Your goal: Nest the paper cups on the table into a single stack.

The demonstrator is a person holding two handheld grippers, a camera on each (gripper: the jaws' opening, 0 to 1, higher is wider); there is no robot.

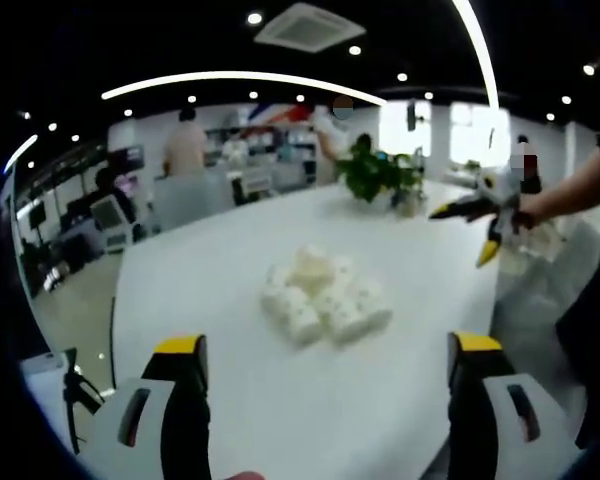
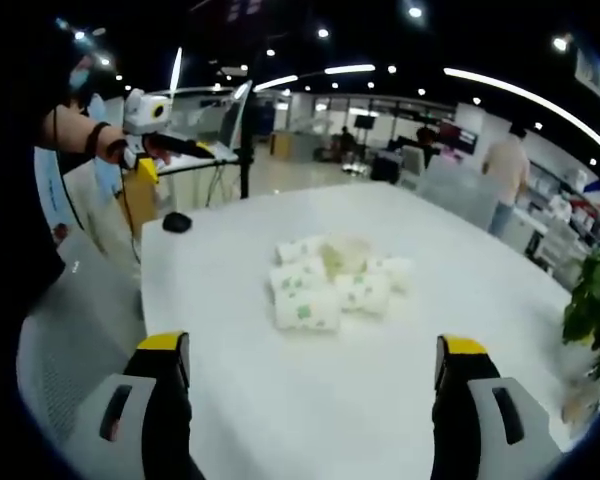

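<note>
Several white paper cups with green print lie on their sides in a loose pile [image 1: 325, 295] [image 2: 335, 280] at the middle of the white table [image 1: 210, 300] [image 2: 480, 300]. My left gripper [image 1: 328, 345] is open, held short of the pile, with nothing between its yellow-tipped jaws. My right gripper [image 2: 311, 345] is open too, at the opposite side of the pile and just as far off. Each gripper also appears in the other's view, held in a hand above the table edge: the right gripper [image 1: 477, 225] and the left gripper [image 2: 175, 155].
A potted plant [image 1: 375, 175] [image 2: 592, 310] stands on the far part of the table. A small black object [image 2: 177, 222] lies near one corner. A white chair [image 2: 65, 340] stands beside the table. People and desks fill the office behind.
</note>
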